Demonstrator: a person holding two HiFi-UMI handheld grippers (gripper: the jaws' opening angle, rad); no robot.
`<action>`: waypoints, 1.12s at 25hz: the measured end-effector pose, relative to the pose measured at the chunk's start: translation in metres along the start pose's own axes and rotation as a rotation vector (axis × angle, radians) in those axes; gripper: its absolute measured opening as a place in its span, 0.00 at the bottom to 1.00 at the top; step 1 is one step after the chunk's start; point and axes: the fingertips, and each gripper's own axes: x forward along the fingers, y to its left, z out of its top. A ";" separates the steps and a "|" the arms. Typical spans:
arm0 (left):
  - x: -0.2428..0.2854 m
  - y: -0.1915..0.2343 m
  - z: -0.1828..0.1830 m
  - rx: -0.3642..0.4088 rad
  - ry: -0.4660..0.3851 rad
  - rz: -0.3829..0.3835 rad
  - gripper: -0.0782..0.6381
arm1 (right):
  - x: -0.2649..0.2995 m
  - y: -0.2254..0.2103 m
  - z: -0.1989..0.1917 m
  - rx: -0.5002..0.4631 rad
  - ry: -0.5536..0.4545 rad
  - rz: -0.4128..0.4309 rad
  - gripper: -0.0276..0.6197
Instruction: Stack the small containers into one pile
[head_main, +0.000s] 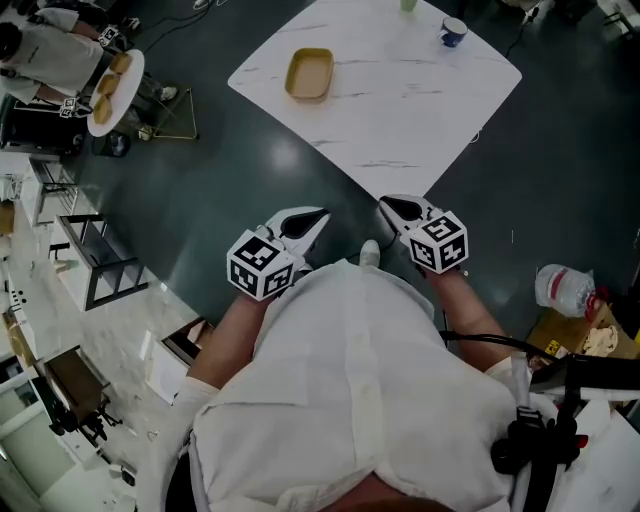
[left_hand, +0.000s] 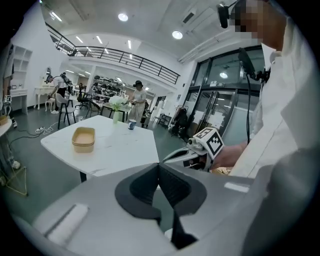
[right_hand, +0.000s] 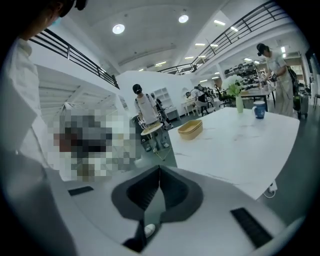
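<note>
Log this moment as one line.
left gripper: shut, empty | right gripper: shut, empty | containers: on table, untouched | both grippers: short of table

A stack of containers (head_main: 309, 74) sits on the left part of a surface (head_main: 400, 120), with a mug (head_main: 453, 32) near its far right edge, the left gripper (head_main: 318, 218) and right gripper (head_main: 388, 206) side by side before its near corner, and a bottle (head_main: 563, 288) on the floor (head_main: 250, 180) to their right.

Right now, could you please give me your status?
Left tongs and right tongs shut, empty. Yellow containers look stacked on white table, ahead of tongs. Nothing between.
</note>
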 end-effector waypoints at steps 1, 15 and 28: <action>0.000 -0.006 0.002 0.012 -0.006 -0.009 0.12 | -0.003 0.006 -0.001 -0.008 -0.007 -0.002 0.05; -0.107 -0.013 -0.034 0.030 -0.075 0.054 0.12 | 0.000 0.107 0.015 -0.236 -0.006 -0.023 0.05; -0.197 -0.012 -0.077 0.040 -0.109 0.005 0.12 | 0.037 0.210 -0.010 -0.372 0.039 -0.061 0.05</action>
